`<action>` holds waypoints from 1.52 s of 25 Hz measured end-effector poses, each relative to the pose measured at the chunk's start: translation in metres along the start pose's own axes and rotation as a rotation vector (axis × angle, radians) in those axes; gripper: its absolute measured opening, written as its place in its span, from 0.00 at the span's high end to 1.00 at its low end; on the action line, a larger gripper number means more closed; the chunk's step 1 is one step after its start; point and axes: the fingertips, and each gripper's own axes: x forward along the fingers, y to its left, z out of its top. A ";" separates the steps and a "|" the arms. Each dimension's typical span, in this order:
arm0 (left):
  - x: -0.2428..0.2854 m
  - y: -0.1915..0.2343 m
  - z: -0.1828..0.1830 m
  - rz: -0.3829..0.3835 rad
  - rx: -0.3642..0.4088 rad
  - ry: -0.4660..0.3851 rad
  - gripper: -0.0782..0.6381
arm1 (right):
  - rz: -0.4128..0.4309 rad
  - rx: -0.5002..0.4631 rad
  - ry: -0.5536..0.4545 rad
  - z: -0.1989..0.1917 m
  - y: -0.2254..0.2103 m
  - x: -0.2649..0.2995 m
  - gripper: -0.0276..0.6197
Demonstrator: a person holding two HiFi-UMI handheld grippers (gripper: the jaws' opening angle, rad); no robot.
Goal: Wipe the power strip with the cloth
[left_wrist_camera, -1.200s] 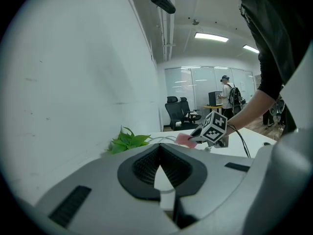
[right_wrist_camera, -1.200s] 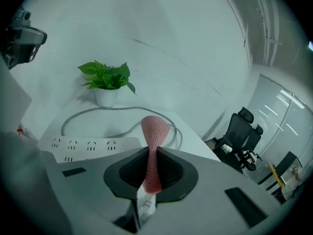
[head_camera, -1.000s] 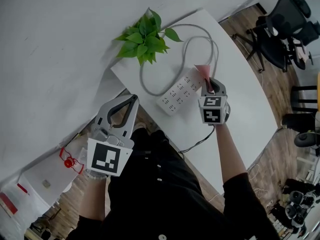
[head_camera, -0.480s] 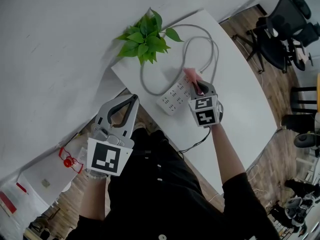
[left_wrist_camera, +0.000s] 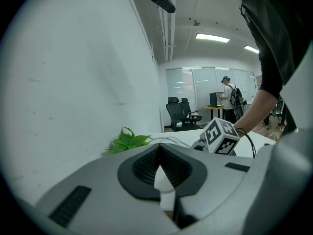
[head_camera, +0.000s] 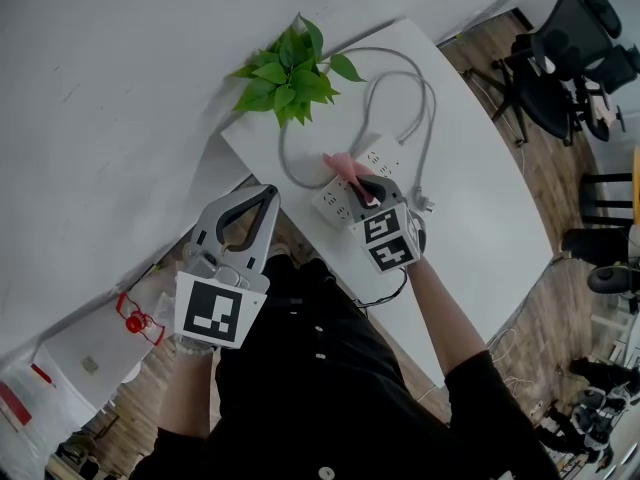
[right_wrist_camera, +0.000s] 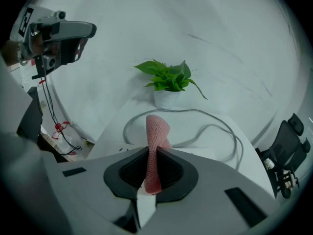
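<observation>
A white power strip [head_camera: 333,205] lies on the white table [head_camera: 480,198], and its grey cable [head_camera: 420,108] loops behind it. My right gripper [head_camera: 352,182] is over the strip's middle, shut on a pink cloth [head_camera: 338,164] that sticks out past the jaws down onto the strip. In the right gripper view the cloth [right_wrist_camera: 157,129] stands pinched in that gripper [right_wrist_camera: 152,150], and the jaws hide most of the strip. My left gripper [head_camera: 269,197] hangs off the table's left edge, shut and holding nothing. In the left gripper view, this gripper's [left_wrist_camera: 160,147] jaws meet.
A small green potted plant [head_camera: 290,73] stands at the table's far corner against the white wall. The cable's plug end [head_camera: 425,205] lies right of the right gripper. Black office chairs [head_camera: 570,48] stand on the wood floor at right. White bags [head_camera: 100,358] sit low left.
My right gripper has slid the pink cloth along the power strip from its right end toward its left end. The left gripper has stayed still.
</observation>
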 end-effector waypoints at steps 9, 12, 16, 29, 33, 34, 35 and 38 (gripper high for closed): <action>0.000 -0.002 0.001 0.000 0.006 -0.008 0.87 | 0.157 -0.074 0.000 0.000 0.057 -0.005 0.87; -0.001 -0.003 0.001 -0.001 0.003 -0.005 0.87 | 0.207 -0.092 0.001 -0.003 0.073 -0.009 0.87; -0.001 -0.004 0.001 -0.006 0.007 -0.009 0.87 | 0.266 -0.110 0.011 -0.008 0.090 -0.015 0.87; 0.006 -0.009 0.009 -0.040 0.025 -0.030 0.87 | 0.178 0.000 -0.084 -0.001 0.069 -0.041 0.87; 0.011 -0.013 0.014 -0.057 0.028 -0.044 0.87 | 0.038 0.032 -0.166 0.012 0.039 -0.059 0.87; 0.013 -0.014 0.016 -0.063 0.031 -0.046 0.87 | 0.001 0.044 -0.184 0.015 0.031 -0.063 0.87; 0.014 -0.015 0.018 -0.069 0.035 -0.049 0.87 | -0.036 0.061 -0.201 0.018 0.023 -0.069 0.87; 0.018 -0.019 0.023 -0.089 0.048 -0.059 0.87 | -0.142 0.118 -0.254 0.026 0.002 -0.088 0.87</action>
